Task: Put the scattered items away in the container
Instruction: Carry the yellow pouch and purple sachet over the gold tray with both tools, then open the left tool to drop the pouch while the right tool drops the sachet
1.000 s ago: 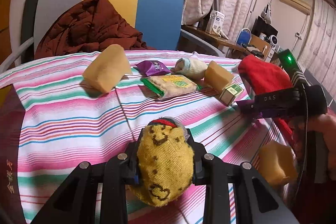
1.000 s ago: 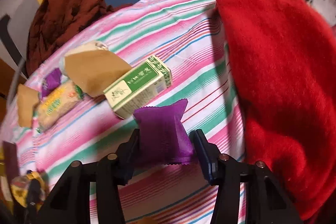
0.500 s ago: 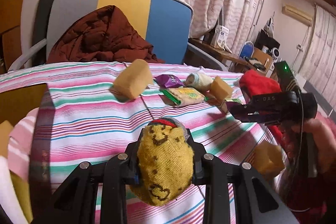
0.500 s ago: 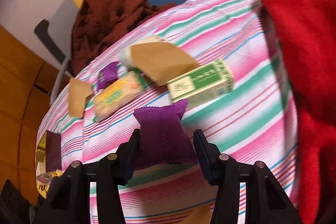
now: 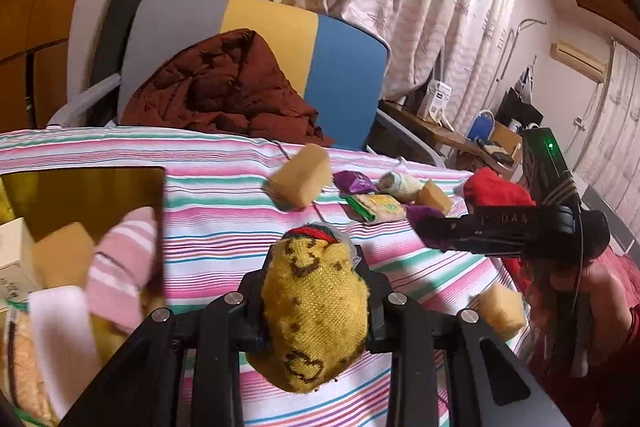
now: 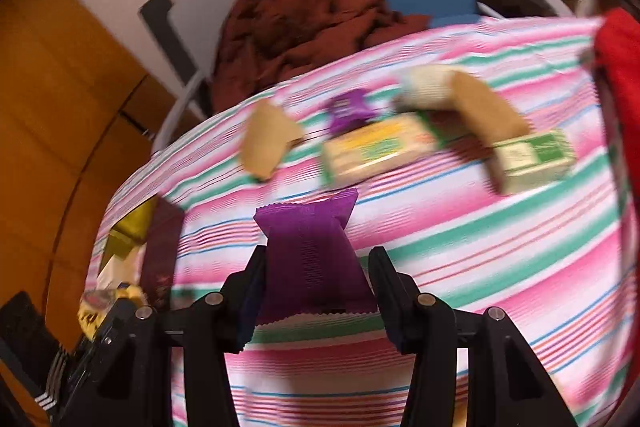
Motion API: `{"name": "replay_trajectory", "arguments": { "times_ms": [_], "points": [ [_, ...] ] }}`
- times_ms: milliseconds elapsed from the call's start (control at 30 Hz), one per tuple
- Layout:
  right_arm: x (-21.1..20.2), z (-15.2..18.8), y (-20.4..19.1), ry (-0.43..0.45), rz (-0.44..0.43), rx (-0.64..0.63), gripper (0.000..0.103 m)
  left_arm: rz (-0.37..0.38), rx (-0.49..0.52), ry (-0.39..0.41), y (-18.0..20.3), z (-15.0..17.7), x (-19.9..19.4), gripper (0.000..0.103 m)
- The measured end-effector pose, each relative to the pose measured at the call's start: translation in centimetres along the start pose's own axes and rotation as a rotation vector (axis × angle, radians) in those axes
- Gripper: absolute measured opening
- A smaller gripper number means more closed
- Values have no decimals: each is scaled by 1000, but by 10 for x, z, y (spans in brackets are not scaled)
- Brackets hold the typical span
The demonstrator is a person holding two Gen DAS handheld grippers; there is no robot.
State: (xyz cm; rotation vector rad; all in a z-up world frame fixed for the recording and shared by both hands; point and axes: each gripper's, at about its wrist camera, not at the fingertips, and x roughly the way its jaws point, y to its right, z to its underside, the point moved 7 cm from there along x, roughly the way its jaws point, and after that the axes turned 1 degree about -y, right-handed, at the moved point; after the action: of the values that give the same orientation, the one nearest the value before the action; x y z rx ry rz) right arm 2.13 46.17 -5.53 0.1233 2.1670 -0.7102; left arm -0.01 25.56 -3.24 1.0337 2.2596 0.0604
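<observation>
My left gripper (image 5: 314,303) is shut on a yellow patterned sock ball (image 5: 316,311), held above the striped cloth just right of the container (image 5: 92,195), a gold-lined box at the left with a pink striped sock (image 5: 120,267), a sponge and packets in it. My right gripper (image 6: 316,287) is shut on a purple snack packet (image 6: 312,259); it shows from the side in the left wrist view (image 5: 424,227). On the cloth lie sponges (image 5: 300,177), a second purple packet (image 5: 356,182), a cracker pack (image 5: 376,207), a pale sock roll (image 5: 400,183) and a green box (image 6: 532,159).
A red garment (image 5: 496,187) lies at the table's right edge. A loose sponge (image 5: 502,311) sits near the front right. A chair with a brown jacket (image 5: 224,91) stands behind the table. The container also shows at the left in the right wrist view (image 6: 132,227).
Both grippers have swung left with their loads. The container has come into view at the left, and the scattered items now lie farther right and farther off.
</observation>
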Motion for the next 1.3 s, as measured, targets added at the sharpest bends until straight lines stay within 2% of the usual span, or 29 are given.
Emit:
{"name": "replay_trajectory", "arguments": {
  "times_ms": [200, 367, 533, 667, 933, 1167, 1200, 1233, 1267, 1300],
  "points": [
    [11, 17, -75, -28, -105, -100, 51, 0, -53, 53, -24, -10, -36, 32],
    [27, 28, -137, -53, -170, -177, 51, -39, -91, 99, -56, -18, -62, 32],
    [51, 33, -192, -84, -196, -238, 51, -99, -134, 114, -99, -25, -72, 32],
    [77, 35, -227, -104, -192, -274, 51, -163, -188, 99, -148, -34, -70, 32],
    [124, 32, -265, -138, -137, -307, 51, -259, -257, 76, -226, -50, -65, 32],
    [153, 27, -273, -158, -124, -271, 54, -303, -301, 32, -267, -53, -55, 35],
    [154, 26, -274, -152, -125, -269, 56, -311, -302, 16, -269, -53, -53, 36],
    [154, 25, -277, -149, -130, -270, 65, -324, -306, 0, -271, -52, -51, 38],
    [151, 24, -279, -137, -135, -273, 73, -337, -311, -10, -273, -51, -50, 46],
    [149, 24, -281, -119, -140, -278, 76, -345, -315, -15, -274, -51, -50, 51]
  ]
}}
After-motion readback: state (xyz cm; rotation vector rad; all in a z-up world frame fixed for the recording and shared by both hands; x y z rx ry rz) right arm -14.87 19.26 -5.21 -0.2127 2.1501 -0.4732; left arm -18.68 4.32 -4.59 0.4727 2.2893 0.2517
